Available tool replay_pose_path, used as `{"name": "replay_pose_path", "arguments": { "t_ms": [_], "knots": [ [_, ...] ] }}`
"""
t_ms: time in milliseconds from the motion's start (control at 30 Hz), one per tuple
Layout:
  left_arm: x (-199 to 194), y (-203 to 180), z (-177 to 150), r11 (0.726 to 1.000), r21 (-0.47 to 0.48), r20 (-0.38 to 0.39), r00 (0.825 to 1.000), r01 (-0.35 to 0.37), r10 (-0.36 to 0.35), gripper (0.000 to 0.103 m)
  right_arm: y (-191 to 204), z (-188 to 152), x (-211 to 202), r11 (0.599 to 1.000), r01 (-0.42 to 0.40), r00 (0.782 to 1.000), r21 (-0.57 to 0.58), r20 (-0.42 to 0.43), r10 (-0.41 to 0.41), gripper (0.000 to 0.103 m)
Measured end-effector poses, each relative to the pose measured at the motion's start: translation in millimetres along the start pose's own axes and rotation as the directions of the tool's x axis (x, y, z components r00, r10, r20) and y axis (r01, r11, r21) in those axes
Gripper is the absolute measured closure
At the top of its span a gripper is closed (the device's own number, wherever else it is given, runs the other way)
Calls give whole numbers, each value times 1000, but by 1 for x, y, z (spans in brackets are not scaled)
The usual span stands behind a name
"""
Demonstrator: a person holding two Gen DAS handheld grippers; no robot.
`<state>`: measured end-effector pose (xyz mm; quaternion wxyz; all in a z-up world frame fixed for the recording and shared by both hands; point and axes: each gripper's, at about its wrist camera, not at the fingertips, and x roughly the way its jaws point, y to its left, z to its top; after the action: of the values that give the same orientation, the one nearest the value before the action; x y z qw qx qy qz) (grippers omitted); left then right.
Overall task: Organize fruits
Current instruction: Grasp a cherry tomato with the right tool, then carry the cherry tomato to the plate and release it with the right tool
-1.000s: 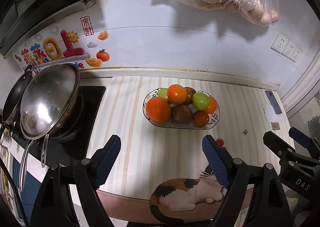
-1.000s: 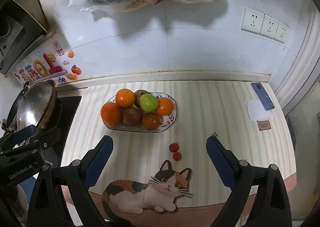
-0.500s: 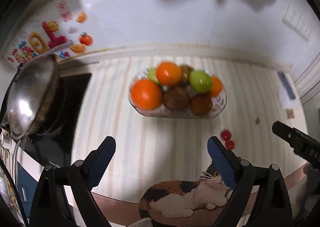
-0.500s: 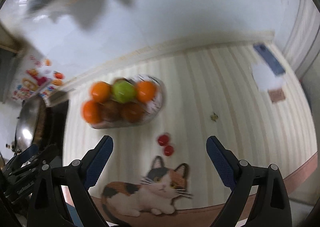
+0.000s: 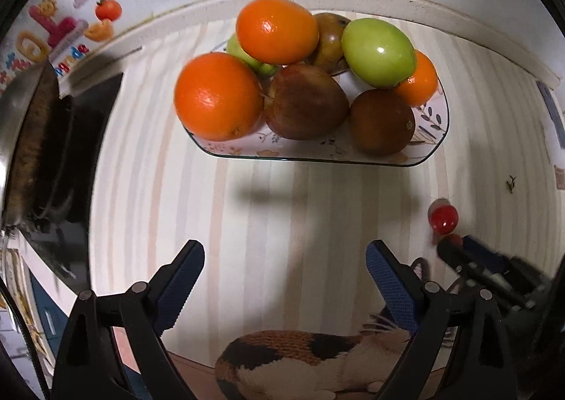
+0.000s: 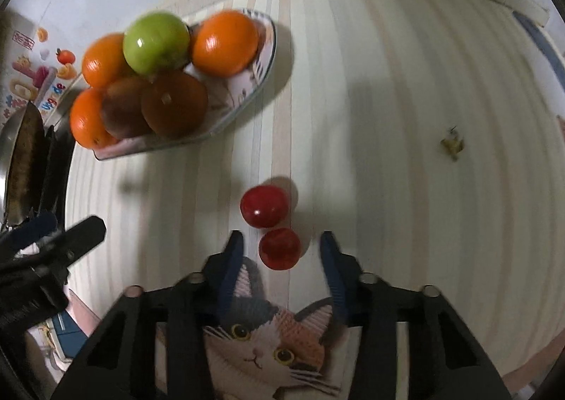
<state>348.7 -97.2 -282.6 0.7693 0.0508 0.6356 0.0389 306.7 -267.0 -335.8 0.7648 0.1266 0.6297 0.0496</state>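
A patterned plate (image 5: 429, 153) (image 6: 263, 71) piled with oranges, green apples and brown fruits sits on the striped counter. Two small red tomatoes lie loose in front of it: the far one (image 6: 264, 206) (image 5: 443, 218) and the near one (image 6: 279, 248) (image 5: 452, 241). My right gripper (image 6: 281, 250) is open, half closed in, with the near tomato between its fingers and gaps on both sides. My left gripper (image 5: 284, 269) is open and empty, low over the counter just in front of the plate.
A steel wok (image 5: 24, 138) on a black stove stands at the left. A cat picture (image 6: 268, 343) marks the counter's front edge. A small stem scrap (image 6: 452, 145) lies at the right. The tiled wall runs behind the plate.
Both grippers have dropped lower and moved forward. The right gripper's fingers have narrowed and now bracket the near tomato. The left gripper has neared the plate, still open.
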Motion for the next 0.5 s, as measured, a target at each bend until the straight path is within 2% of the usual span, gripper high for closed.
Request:
{"name": "replay_pose_path", "arguments": {
  "t_ms": [167,333,500],
  "knots": [
    [1,-20,7,995,20,-12,995,101,-101,10,-11,-8,-13,1000,-4,999,16,49,3,75],
    [8,-70,9,975,127,-28,983,182,-180,21,-48,-15,-34,997,20,995,78,100,-27,75],
    [26,-114,6,953,217,-70,977,211,-200,23,-81,-20,-41,990,54,992,133,106,-68,75]
  ]
}}
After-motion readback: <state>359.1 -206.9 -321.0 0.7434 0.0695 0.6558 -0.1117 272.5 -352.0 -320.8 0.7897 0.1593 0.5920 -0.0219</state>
